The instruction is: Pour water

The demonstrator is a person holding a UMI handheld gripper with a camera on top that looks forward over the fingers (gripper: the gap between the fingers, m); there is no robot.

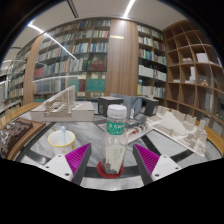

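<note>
Your gripper (113, 160) clamps the capped water bottle (116, 135) upright between its pads, keeping it steady until pouring.

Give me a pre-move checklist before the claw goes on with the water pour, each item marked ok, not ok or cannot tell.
1. Bottle stands between the fingers of the claw: ok.
2. Both pads pressing on the bottle: cannot tell; the bottle fills the gap but contact is unclear.
3. Bottle upright: ok.
4. Cap off for pouring: not ok; the white cap is on.
5. Receiving vessel identified: cannot tell; a round container sits on the table beside the bottle, but its use is unclear.
6. Water level in the bottle: cannot tell.
</note>
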